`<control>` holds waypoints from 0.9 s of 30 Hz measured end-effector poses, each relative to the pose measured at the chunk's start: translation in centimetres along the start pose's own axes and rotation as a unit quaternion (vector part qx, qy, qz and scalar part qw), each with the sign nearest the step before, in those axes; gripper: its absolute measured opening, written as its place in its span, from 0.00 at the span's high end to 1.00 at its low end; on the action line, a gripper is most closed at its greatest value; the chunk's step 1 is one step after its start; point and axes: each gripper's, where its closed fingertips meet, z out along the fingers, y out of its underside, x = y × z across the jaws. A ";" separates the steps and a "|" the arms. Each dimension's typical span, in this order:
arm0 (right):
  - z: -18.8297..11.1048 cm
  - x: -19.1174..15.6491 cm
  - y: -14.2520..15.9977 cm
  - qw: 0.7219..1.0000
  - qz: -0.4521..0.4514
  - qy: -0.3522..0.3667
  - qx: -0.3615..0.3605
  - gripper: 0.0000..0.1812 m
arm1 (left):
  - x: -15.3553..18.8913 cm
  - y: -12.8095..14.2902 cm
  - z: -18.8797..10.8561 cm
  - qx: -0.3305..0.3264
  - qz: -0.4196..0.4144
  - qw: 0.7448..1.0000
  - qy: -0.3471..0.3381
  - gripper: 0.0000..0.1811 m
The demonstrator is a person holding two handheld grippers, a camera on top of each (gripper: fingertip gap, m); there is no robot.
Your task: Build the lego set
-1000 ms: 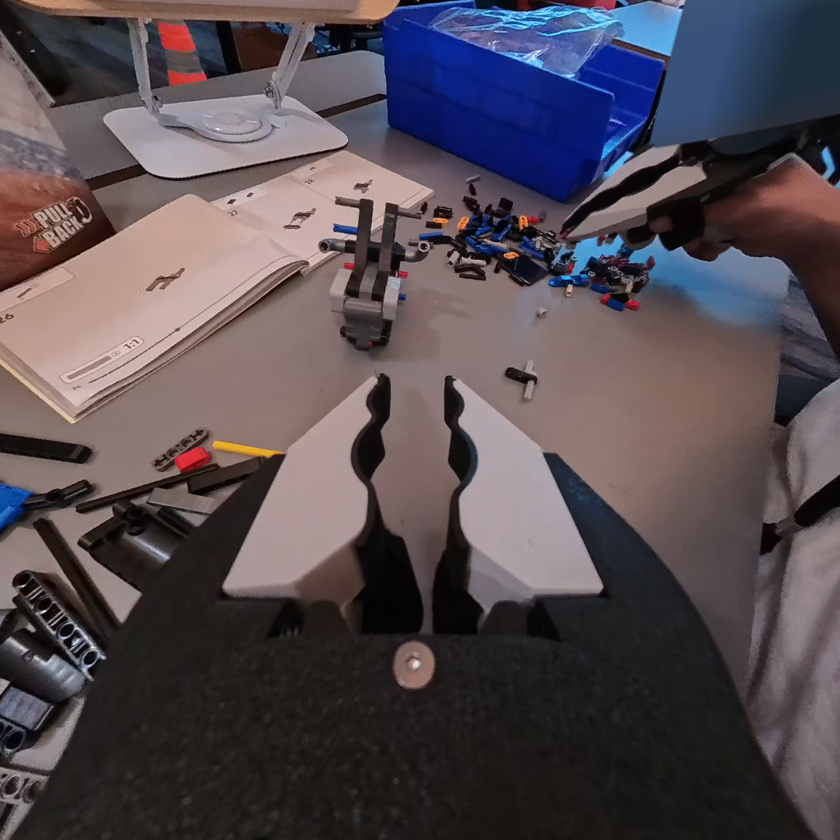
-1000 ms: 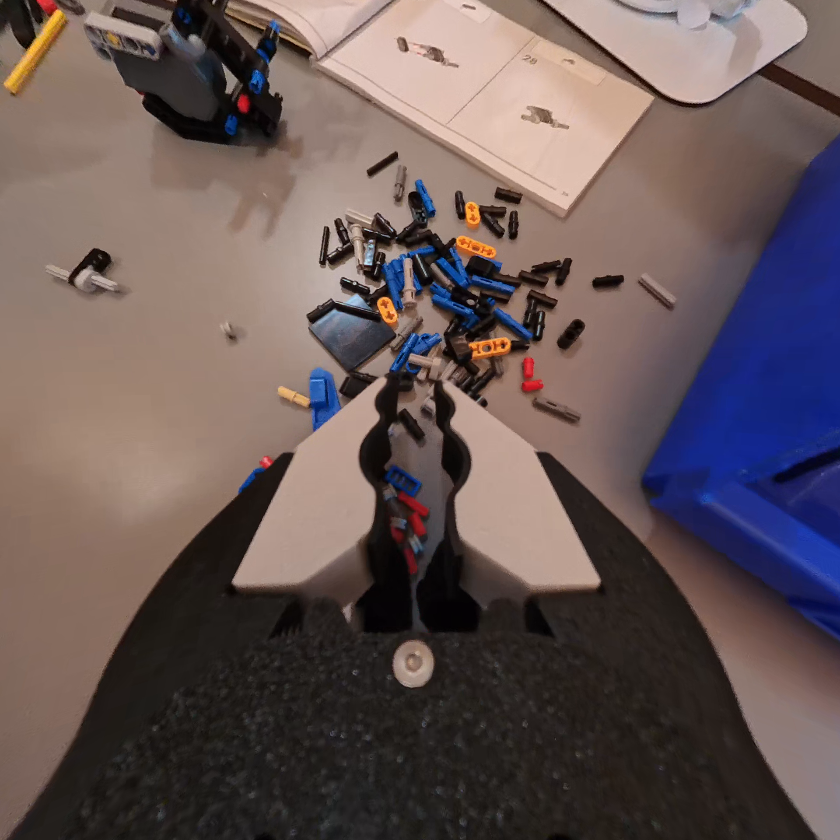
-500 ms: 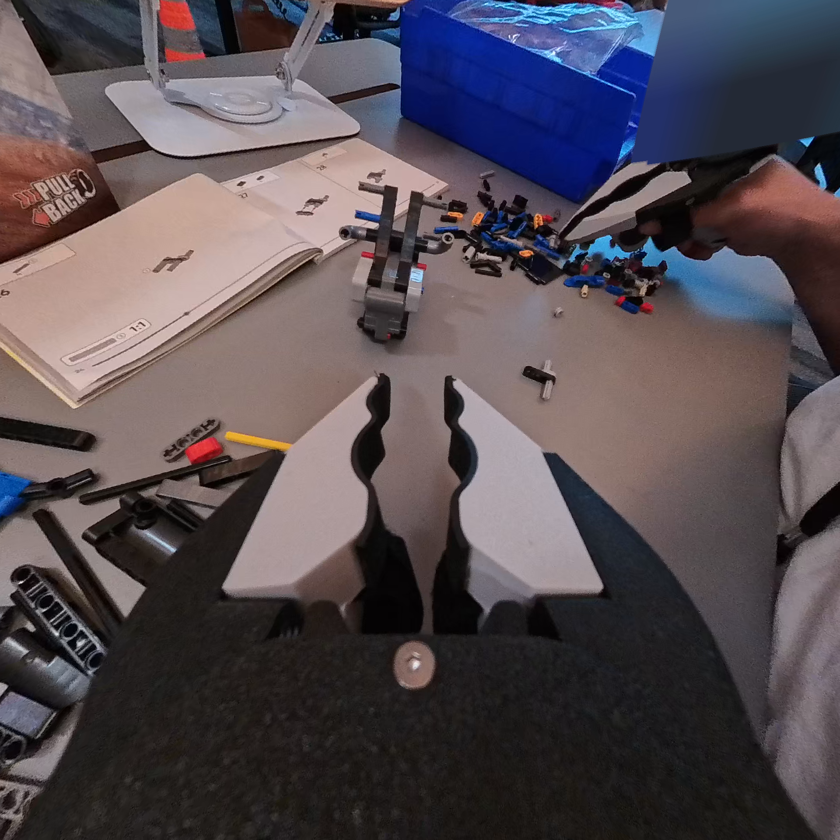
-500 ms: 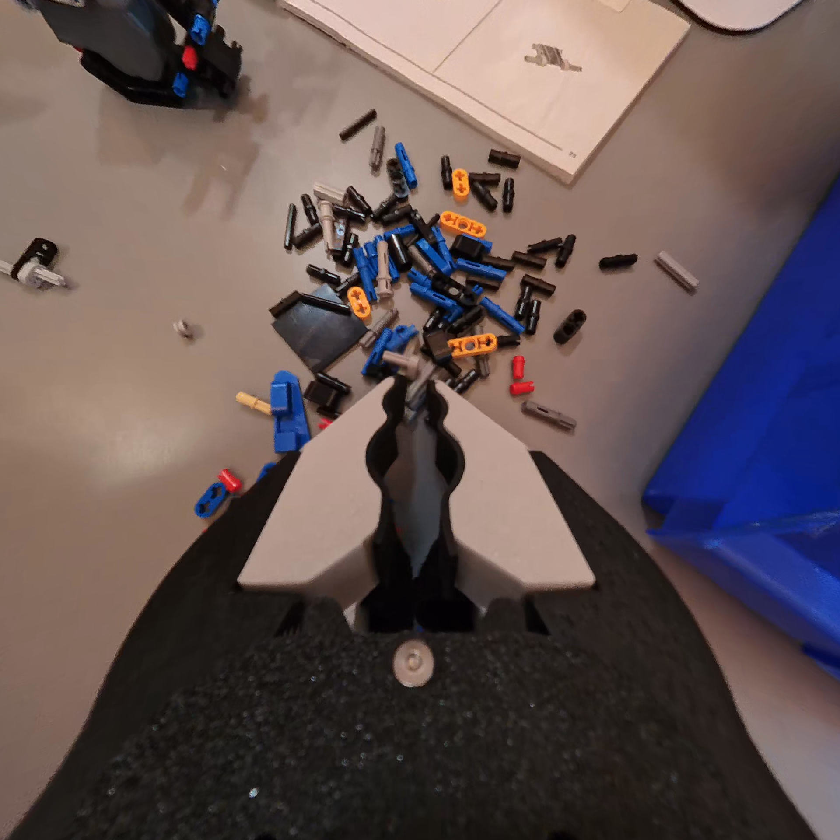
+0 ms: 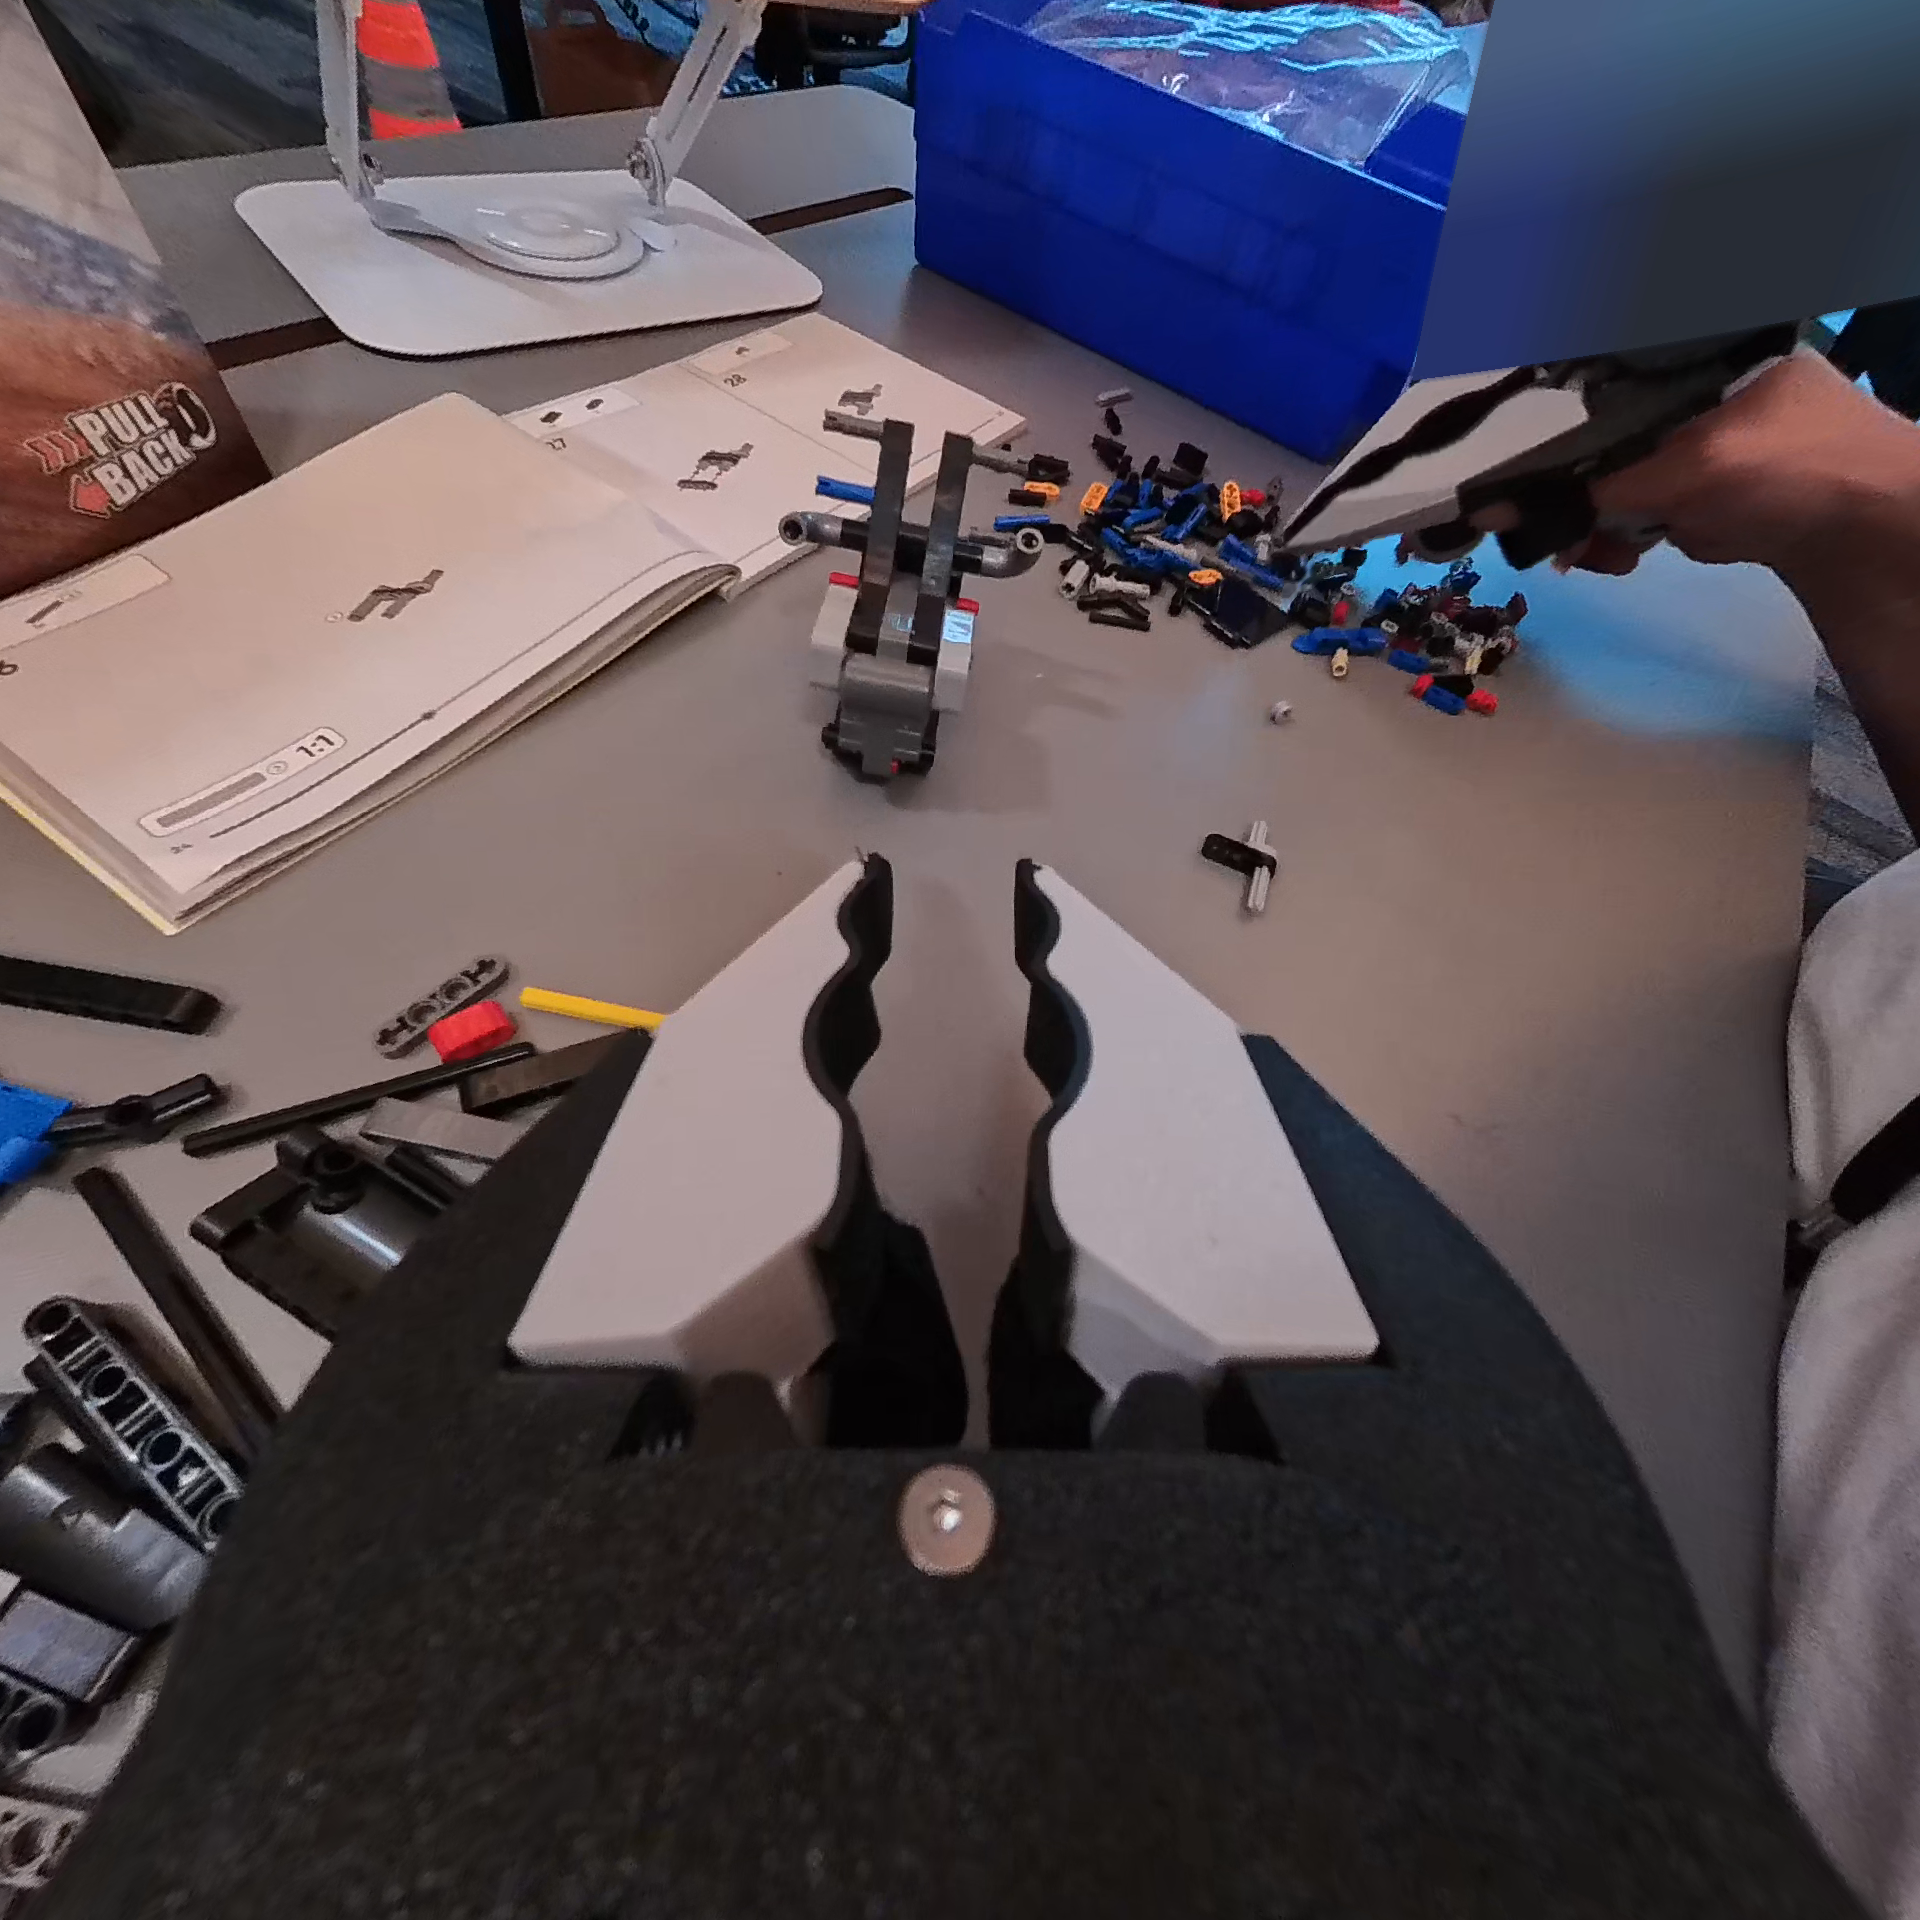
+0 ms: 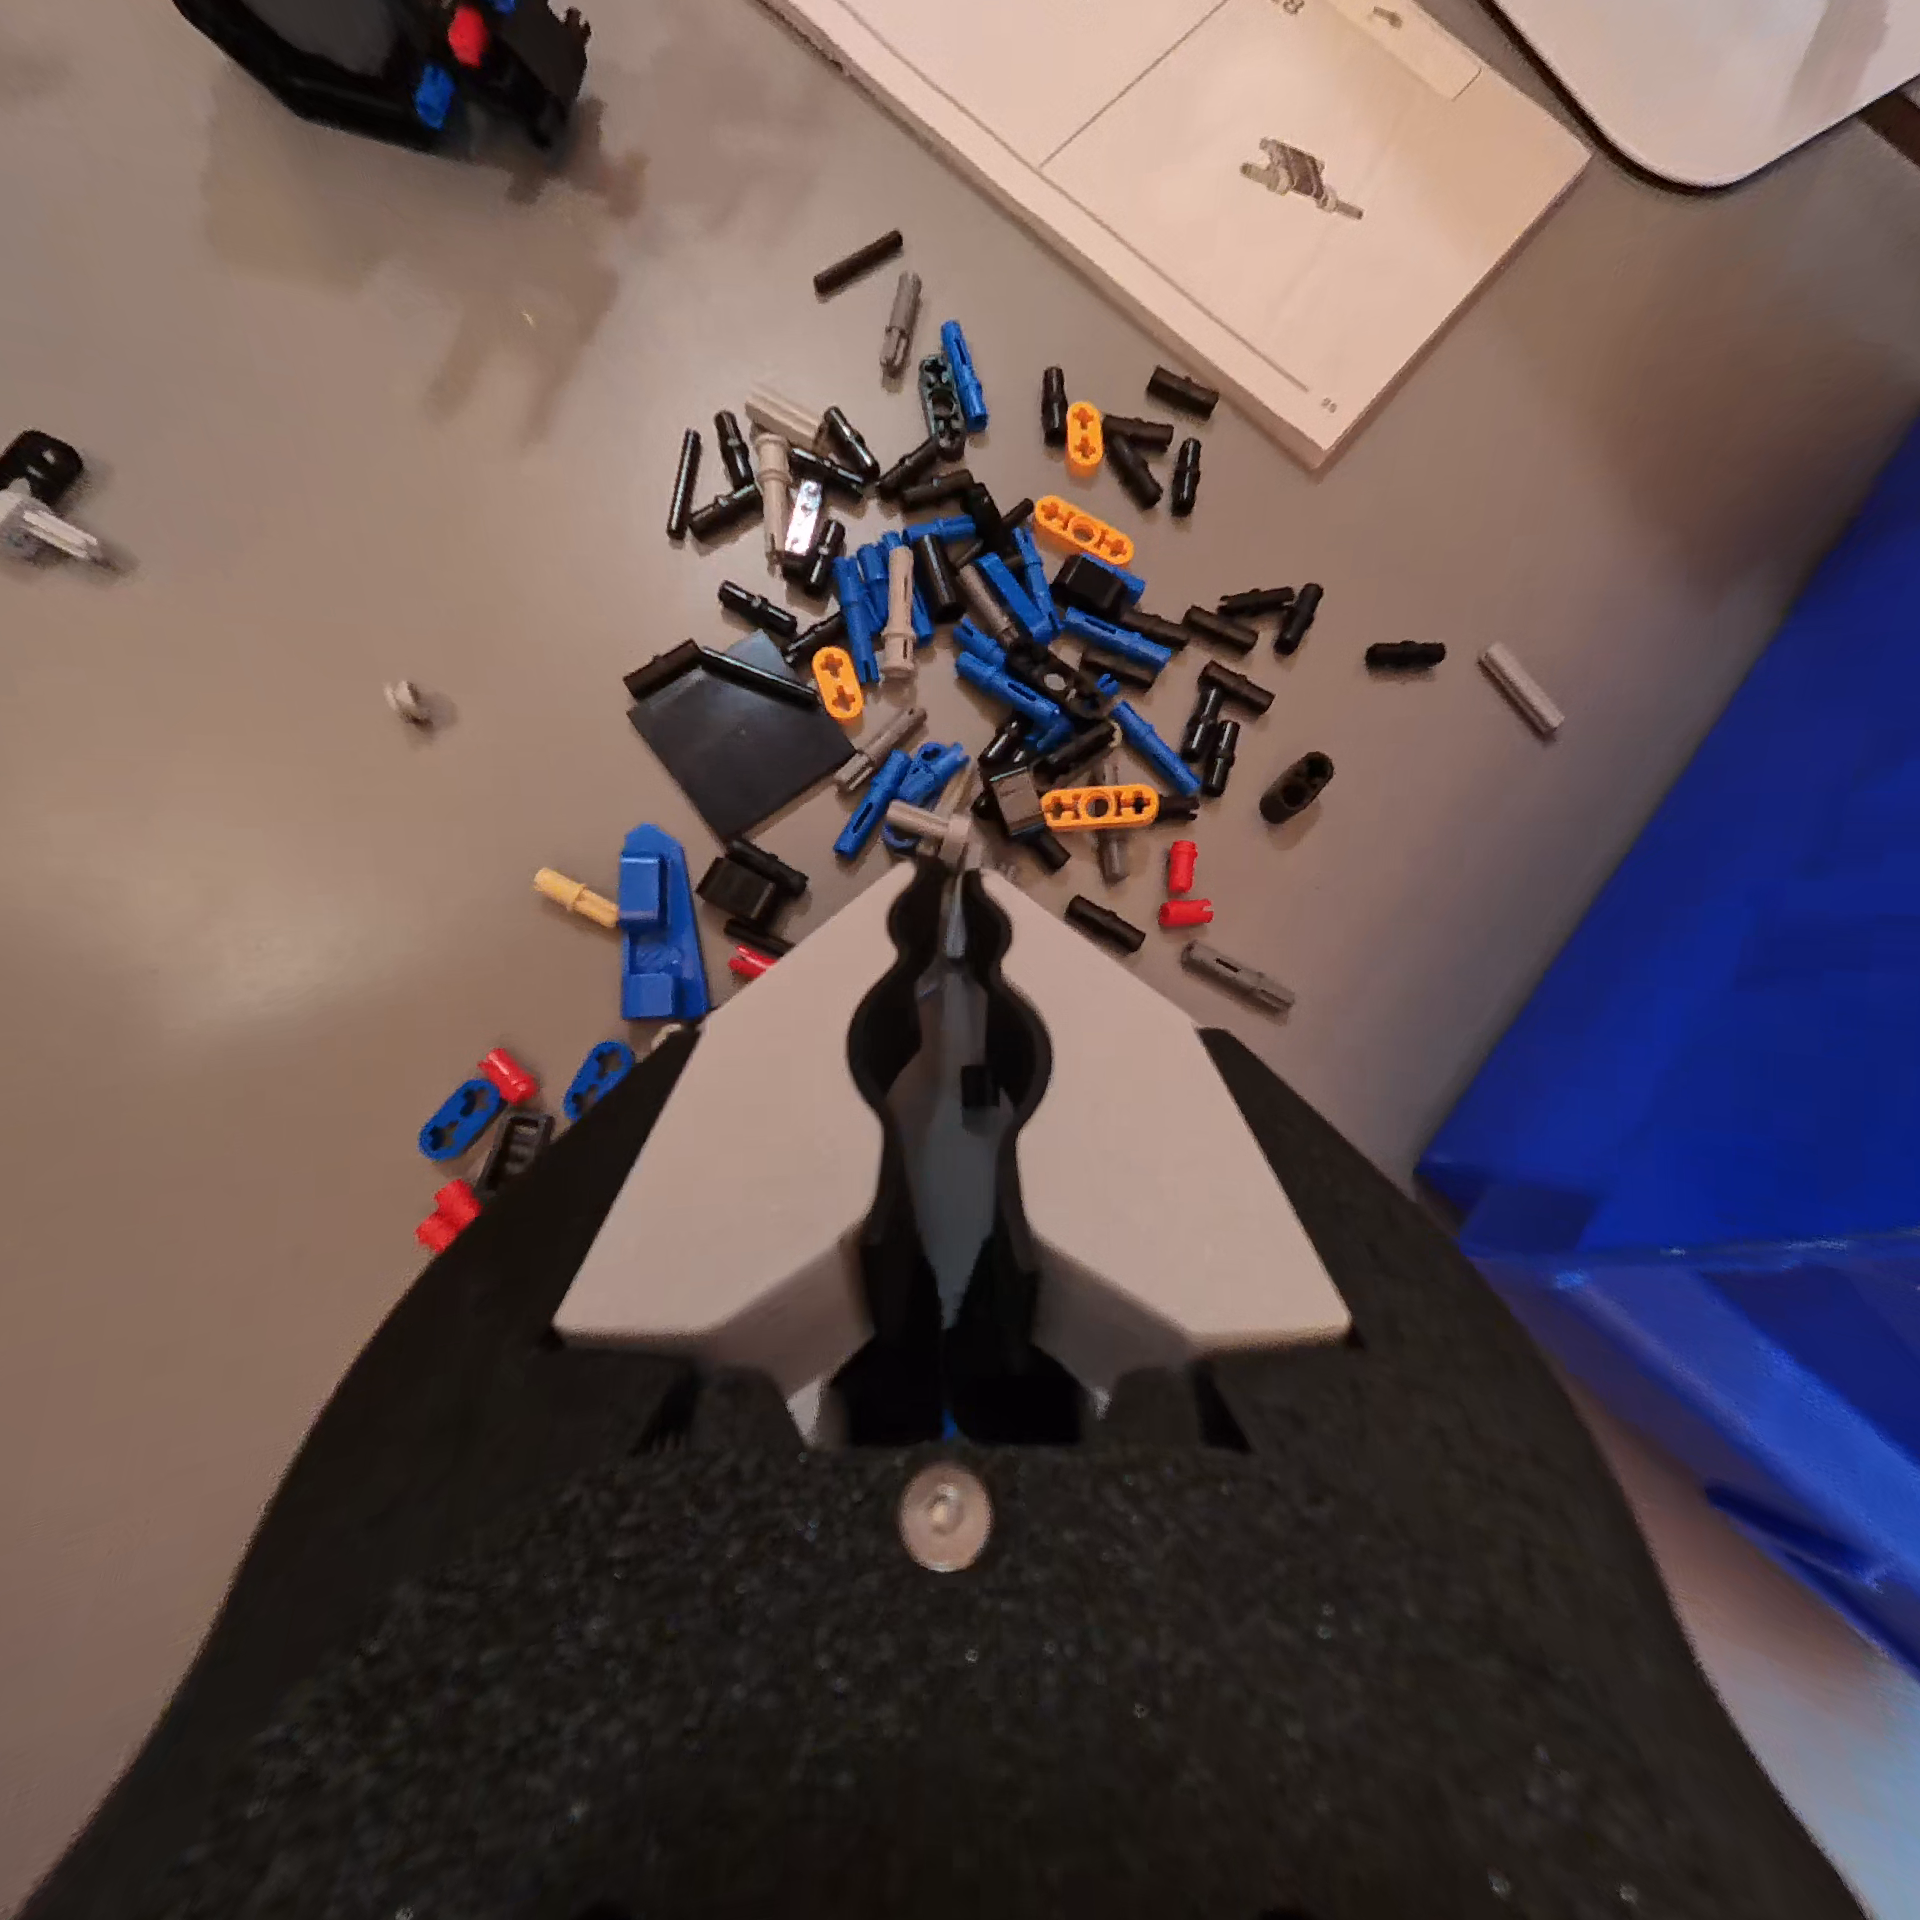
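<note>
Centrally, upright grey-and-black lego model with red, blue pins.

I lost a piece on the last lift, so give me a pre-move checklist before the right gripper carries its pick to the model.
1. right gripper closed on grey pin: ok.
2. Grip depth: not ok, held only at the fingertips.
3. Pin free of the loose parts pile: cannot tell.
4. left gripper open and empty: ok.
5. partly built model upright on the table: ok.
6. Model steadied: not ok, nothing holds it.
</note>
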 end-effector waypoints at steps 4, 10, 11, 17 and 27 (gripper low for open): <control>0.1 0.2 0.0 1.000 0.018 -0.018 0.001 0.98 | 0.1 0.1 -0.1 0.001 0.000 1.000 0.000 0.88; -0.8 0.4 -0.6 0.995 0.069 -0.061 0.025 0.96 | -0.1 -0.1 -0.6 0.007 -0.002 1.000 -0.006 0.88; -0.7 0.4 -0.5 0.996 0.064 -0.060 0.020 0.96 | -0.1 -0.1 -0.6 0.009 -0.002 1.000 -0.006 0.88; 0.3 0.3 0.0 0.999 0.014 -0.038 -0.006 0.96 | 0.1 -0.1 -0.6 0.013 -0.003 1.000 -0.003 0.88; 0.4 0.2 0.6 0.999 -0.021 -0.029 -0.030 0.98 | 0.2 -0.2 -0.9 0.017 -0.003 1.000 -0.002 0.88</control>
